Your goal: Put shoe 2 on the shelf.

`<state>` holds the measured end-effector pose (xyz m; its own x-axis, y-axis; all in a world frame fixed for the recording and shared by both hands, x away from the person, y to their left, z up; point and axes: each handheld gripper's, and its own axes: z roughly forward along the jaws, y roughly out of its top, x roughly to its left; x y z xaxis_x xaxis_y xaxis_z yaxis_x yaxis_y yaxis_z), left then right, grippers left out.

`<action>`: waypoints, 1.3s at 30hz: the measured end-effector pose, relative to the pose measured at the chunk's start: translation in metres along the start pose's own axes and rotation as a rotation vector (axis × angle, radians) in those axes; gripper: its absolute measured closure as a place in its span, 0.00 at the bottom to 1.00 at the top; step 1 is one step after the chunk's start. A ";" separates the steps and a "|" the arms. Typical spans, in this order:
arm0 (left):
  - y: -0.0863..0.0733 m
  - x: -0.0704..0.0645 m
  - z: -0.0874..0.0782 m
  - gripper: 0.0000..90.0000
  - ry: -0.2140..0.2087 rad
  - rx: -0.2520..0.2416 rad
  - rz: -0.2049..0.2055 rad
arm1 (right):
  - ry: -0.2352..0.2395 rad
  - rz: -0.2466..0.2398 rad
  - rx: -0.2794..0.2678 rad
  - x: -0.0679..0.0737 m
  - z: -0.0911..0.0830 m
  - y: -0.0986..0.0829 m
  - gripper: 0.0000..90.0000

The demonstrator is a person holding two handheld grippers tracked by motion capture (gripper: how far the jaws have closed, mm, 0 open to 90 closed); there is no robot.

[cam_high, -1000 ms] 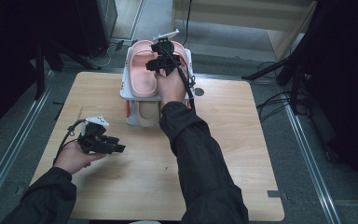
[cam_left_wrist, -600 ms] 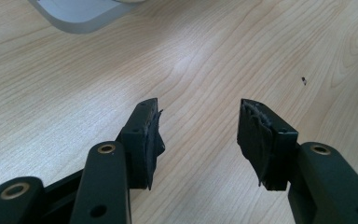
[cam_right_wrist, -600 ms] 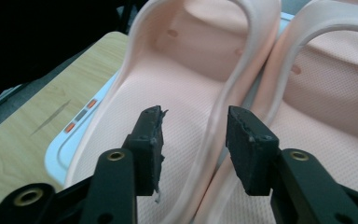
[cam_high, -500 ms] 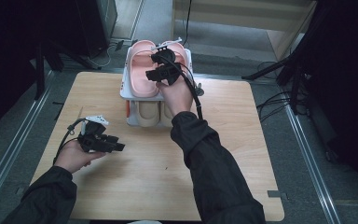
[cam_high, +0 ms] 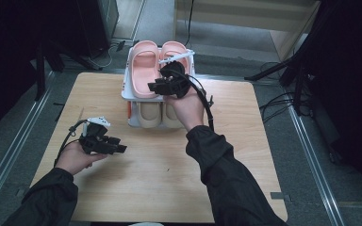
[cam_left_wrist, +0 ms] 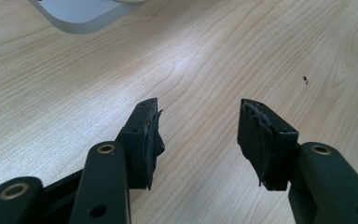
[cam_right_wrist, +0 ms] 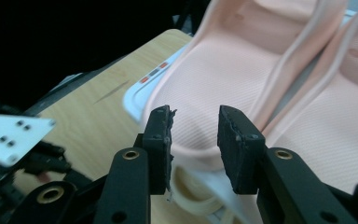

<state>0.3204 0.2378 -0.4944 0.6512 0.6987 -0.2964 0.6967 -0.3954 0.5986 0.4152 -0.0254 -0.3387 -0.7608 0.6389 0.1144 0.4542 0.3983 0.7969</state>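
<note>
Left gripper: the black two-fingered left gripper (cam_high: 115,147) sits low over the pale wooden tabletop (cam_high: 160,179) at its left side, held in the person's left hand (cam_high: 75,157); in the left gripper view its fingers (cam_left_wrist: 145,140) stand wide apart with nothing but bare wood between them.
Rack: a small white two-tier plastic shoe rack (cam_high: 127,94) stands at the far middle edge of the tabletop, well apart from the left gripper; a rounded corner of its base (cam_left_wrist: 81,14) shows in the left gripper view.
Upper tier: a pair of pink foam slide sandals (cam_high: 143,70) lies side by side on top, toes pointing away from the person.
Lower tier: a pair of beige slide sandals (cam_high: 151,115) sits under them, heels facing the person.
Right gripper: the black right gripper (cam_high: 156,87), held in the person's right hand (cam_high: 188,106), hovers at the near heel end of the pink pair; in the right gripper view its fingers (cam_right_wrist: 161,135) are parted by a narrow gap, above the heel rim of the left-hand pink sandal (cam_right_wrist: 205,84), gripping nothing.
</note>
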 end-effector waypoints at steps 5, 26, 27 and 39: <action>-0.003 -0.001 -0.003 0.53 0.001 -0.006 0.002 | 0.041 -0.053 -0.004 0.004 -0.009 -0.013 0.72; -0.004 -0.007 0.002 0.52 -0.010 -0.014 0.003 | 0.152 -0.149 0.030 0.014 -0.032 -0.088 0.68; -0.004 -0.007 0.002 0.52 -0.009 -0.015 0.003 | 0.159 -0.143 0.033 0.014 -0.032 -0.093 0.67; -0.003 -0.014 0.004 0.51 -0.008 -0.023 0.017 | 0.194 -0.119 0.026 0.015 -0.040 -0.133 0.65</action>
<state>0.3108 0.2269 -0.4946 0.6654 0.6872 -0.2916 0.6784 -0.3936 0.6204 0.3242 -0.0952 -0.4195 -0.8836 0.4486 0.1341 0.3656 0.4819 0.7963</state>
